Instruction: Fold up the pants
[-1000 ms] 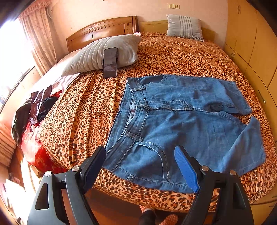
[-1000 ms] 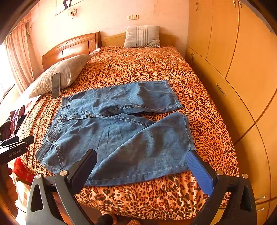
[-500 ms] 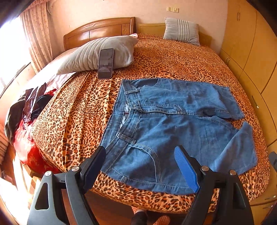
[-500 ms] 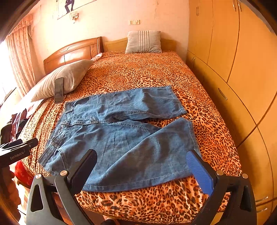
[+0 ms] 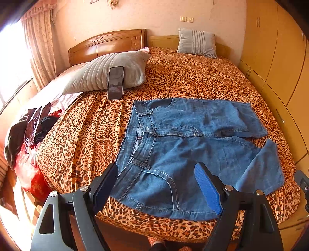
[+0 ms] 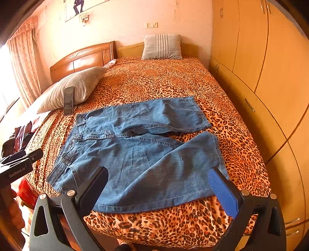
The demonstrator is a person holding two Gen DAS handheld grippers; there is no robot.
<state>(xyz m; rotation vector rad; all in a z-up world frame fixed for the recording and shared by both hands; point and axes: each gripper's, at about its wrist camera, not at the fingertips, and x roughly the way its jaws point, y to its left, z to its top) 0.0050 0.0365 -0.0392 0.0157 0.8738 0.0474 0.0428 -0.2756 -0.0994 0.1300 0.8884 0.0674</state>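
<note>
The shorts [image 5: 193,150] lie flat on the bed [image 5: 193,81], along its near edge, waistband toward the bed's left edge and both legs pointing to the right edge by the wardrobe [image 6: 270,77]. The far leg lies straight; the near leg splays toward the near right corner, so a wedge of leopard cover shows between the hems.

The left gripper [image 5: 156,185] hangs above the near edge over the waistband and hip pocket, jaws spread wide and empty. The right gripper [image 6: 158,185] hangs over the near leg, jaws just as wide, holding nothing; its blue pad [image 6: 222,193] sits close above the hem corner, and contact cannot be judged.

Against a second ago, both cameras have pulled back and tilted up: more wall, the headboard [image 5: 108,44] and a picture [image 6: 81,7] now show, and the shorts sit lower in each view. The cloth itself has not shifted.

A phone [image 5: 115,83] leans on the grey pillow [image 5: 108,73] near the left edge; a second pillow [image 5: 197,42] stands at the head.
</note>
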